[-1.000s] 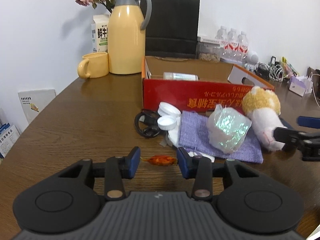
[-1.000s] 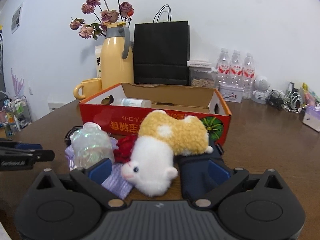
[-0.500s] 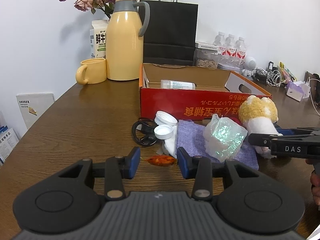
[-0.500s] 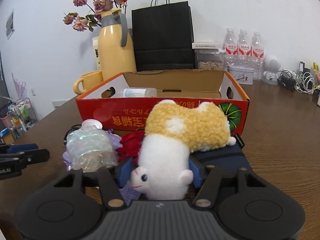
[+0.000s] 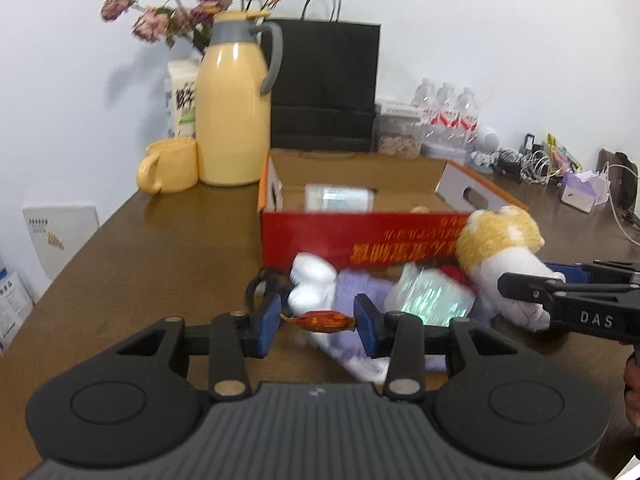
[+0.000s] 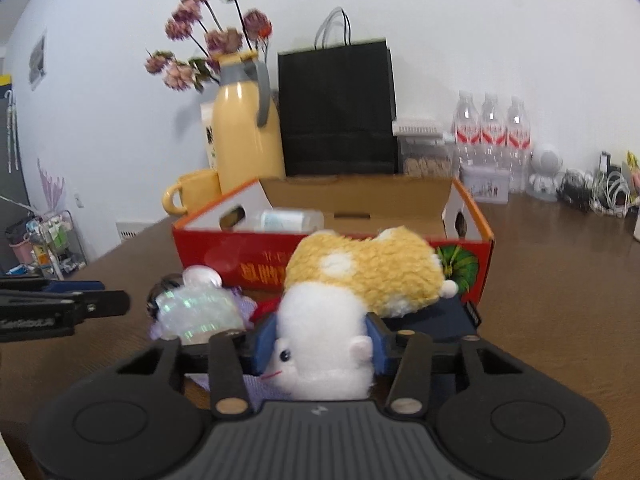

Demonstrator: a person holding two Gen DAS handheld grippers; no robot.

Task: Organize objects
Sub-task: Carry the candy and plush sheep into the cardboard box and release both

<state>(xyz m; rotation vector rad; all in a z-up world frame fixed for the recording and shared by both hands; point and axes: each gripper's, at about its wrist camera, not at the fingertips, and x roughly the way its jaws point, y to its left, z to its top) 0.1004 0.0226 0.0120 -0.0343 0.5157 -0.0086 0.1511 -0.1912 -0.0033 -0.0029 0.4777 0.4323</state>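
Closing in over the last second, the right gripper (image 6: pixel 320 344) has brought its blue pads from wide apart to pressing both sides of the white head of the fluffy yellow-and-white plush hamster (image 6: pixel 340 292), which lies before the red cardboard box (image 6: pixel 224 246) on the brown wooden table (image 6: pixel 560 280).

From the left wrist, the left gripper (image 5: pixel 316 322) clamps a small orange-red wrapped candy (image 5: pixel 320 321) by its ends, above the table, near a lilac cloth pouch (image 5: pixel 352 300).
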